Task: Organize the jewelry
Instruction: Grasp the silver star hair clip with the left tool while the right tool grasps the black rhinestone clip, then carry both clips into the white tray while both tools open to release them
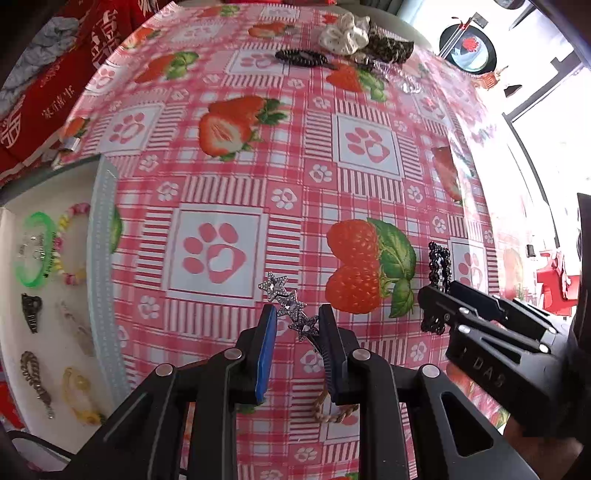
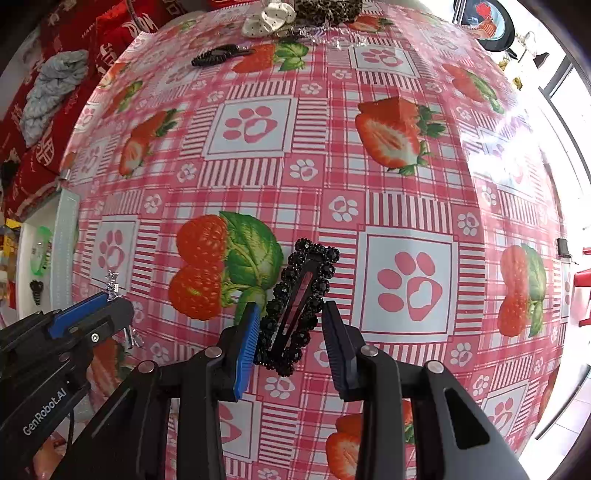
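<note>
A silver hair clip of three rhinestone stars (image 1: pixel 289 303) sticks out forward from between the blue pads of my left gripper (image 1: pixel 298 314), which is shut on it just above the tablecloth. A black beaded hair clip (image 2: pixel 300 295) stands tilted between the pads of my right gripper (image 2: pixel 291 308), which is shut on it. In the left wrist view the right gripper (image 1: pixel 437 291) is at the right with the black clip (image 1: pixel 439 264) poking past it. The right wrist view has the left gripper (image 2: pixel 116 299) at the left. A white tray (image 1: pixel 100 258) at the left holds several pieces.
In the tray lie a green bangle (image 1: pixel 35 254), a beaded bracelet (image 1: pixel 74 243), a dark claw clip (image 1: pixel 31 312) and a chain bracelet (image 1: pixel 35 380). A gold chain (image 1: pixel 332 411) lies under my left fingers. At the far edge sit a black comb clip (image 1: pixel 301 57) and scrunchies (image 1: pixel 343 35).
</note>
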`<state>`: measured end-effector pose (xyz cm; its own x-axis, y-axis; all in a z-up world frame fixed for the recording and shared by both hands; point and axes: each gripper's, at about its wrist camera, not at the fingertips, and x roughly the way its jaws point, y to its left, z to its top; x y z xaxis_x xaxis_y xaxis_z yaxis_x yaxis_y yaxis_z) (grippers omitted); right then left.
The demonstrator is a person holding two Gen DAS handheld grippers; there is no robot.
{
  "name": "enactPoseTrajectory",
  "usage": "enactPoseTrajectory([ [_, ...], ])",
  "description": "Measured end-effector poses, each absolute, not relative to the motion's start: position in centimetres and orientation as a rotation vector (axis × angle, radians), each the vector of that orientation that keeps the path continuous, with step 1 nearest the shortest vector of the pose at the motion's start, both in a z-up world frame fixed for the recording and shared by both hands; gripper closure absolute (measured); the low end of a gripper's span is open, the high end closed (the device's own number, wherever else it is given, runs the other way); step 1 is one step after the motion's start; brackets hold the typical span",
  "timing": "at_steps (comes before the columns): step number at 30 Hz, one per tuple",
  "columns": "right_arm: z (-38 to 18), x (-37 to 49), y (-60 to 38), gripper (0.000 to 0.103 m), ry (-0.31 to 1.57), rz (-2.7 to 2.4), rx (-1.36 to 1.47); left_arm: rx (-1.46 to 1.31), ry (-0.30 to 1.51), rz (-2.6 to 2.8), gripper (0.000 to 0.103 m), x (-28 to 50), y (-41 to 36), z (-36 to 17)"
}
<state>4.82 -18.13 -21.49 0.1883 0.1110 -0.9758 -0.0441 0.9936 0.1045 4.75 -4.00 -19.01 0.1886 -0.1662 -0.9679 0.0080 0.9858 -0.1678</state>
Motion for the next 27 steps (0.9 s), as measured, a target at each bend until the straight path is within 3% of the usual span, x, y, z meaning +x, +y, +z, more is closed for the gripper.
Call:
enactPoseTrajectory([
  [12, -18.3, 5.6, -15.0, 0.066, 1.332, 0.200, 0.043, -0.142, 1.294, -0.075, 0.073, 2.2, 1.7, -15.3],
  [27, -16.0, 5.7, -5.0, 0.066, 1.297, 0.414, -0.058, -0.245, 1.267, 0.082, 0.073, -1.0, 9.7, -14.9],
])
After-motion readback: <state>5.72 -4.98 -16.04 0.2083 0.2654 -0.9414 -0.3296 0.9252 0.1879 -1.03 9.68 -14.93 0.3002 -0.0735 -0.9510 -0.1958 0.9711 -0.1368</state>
